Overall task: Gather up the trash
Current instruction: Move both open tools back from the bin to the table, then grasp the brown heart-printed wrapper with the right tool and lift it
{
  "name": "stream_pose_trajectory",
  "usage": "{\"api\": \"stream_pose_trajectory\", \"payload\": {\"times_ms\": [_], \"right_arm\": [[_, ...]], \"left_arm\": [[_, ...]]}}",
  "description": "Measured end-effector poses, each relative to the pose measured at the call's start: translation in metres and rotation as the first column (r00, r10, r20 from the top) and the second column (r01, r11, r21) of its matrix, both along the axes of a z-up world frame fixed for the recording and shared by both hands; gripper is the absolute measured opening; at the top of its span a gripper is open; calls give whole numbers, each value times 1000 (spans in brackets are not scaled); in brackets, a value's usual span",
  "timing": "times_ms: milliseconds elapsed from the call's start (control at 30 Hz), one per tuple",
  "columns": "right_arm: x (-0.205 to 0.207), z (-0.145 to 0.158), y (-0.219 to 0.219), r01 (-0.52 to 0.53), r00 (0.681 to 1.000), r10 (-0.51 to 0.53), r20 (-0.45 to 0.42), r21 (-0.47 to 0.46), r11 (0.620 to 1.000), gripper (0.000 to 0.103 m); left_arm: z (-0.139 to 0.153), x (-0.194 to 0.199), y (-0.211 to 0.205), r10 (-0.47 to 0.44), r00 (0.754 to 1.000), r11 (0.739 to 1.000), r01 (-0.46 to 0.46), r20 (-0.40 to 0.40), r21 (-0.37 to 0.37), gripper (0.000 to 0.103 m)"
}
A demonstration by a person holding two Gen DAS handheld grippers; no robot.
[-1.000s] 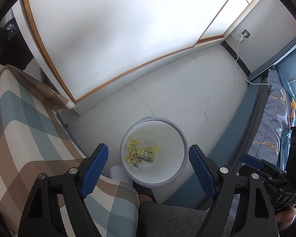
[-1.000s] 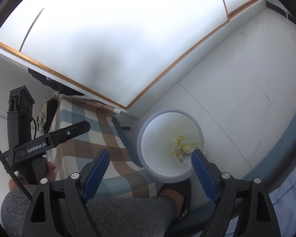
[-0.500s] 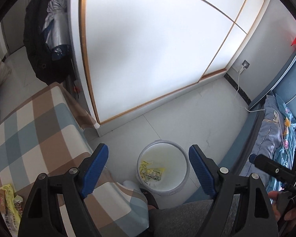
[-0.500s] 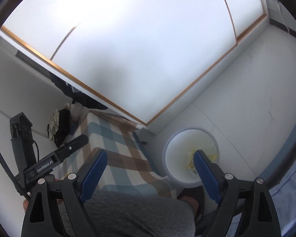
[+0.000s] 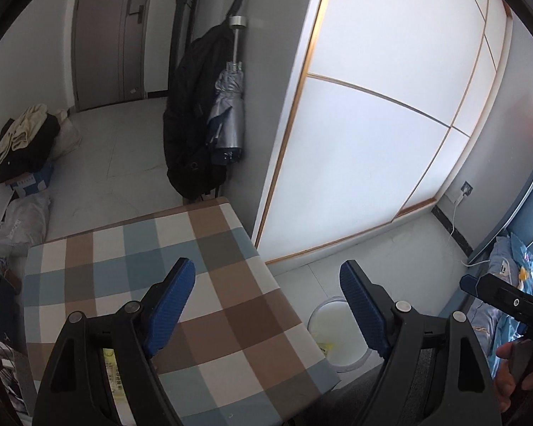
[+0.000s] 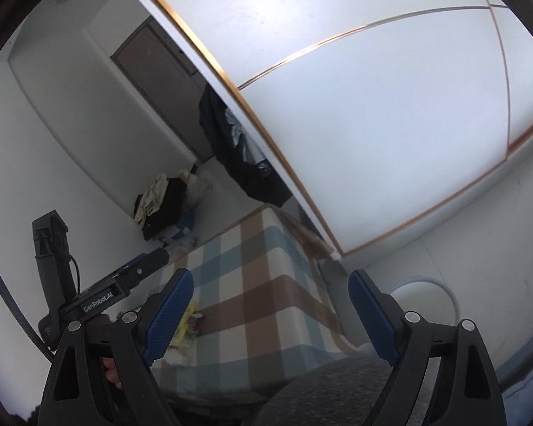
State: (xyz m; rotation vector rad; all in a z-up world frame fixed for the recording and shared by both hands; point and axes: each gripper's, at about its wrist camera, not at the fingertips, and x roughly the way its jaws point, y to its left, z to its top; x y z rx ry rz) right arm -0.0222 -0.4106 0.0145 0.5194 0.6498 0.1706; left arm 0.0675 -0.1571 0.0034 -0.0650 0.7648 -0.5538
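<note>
Both grippers are swinging up from the bin toward the checked table, jaws apart and empty.

The left gripper [image 5: 266,301] and right gripper [image 6: 270,301] are now facing the table [image 5: 202,248]; the bin [image 5: 328,340], holding yellow trash [image 5: 326,347], is sitting half-hidden beside it, while more wrappers [image 6: 190,323] are lying blurred behind the fingers.

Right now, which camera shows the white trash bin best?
The left wrist view: the white trash bin shows its open inside with a yellow wrapper, though the checked tablecloth covers its left side. The right wrist view shows only a blurred rim arc.
</note>
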Motion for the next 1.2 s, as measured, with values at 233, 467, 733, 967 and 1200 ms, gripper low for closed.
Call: {"api": "stream_pose_trajectory", "payload": {"times_ms": [233, 467, 733, 967, 1200], "right_arm": [[17, 0, 68, -134, 991, 135, 2, -67, 989, 90], [40, -19, 126, -221, 975, 218, -49, -71, 973, 89], [62, -46, 181, -305, 945, 291, -152, -80, 949, 89], [88, -68, 232, -404, 890, 352, -290, -146, 903, 89], [118, -86, 275, -462, 845, 393, -364, -122, 879, 89]], "left_arm": [[-4, -1, 73, 131, 991, 991, -132, -20, -34, 81], [-22, 2, 144, 245, 966, 962, -252, -78, -109, 81], [-46, 6, 206, 333, 927, 913, -362, -172, -185, 81], [-51, -2, 243, 421, 889, 862, -454, -179, -225, 81], [-52, 0, 266, 470, 861, 831, -506, -196, -231, 81]]}}
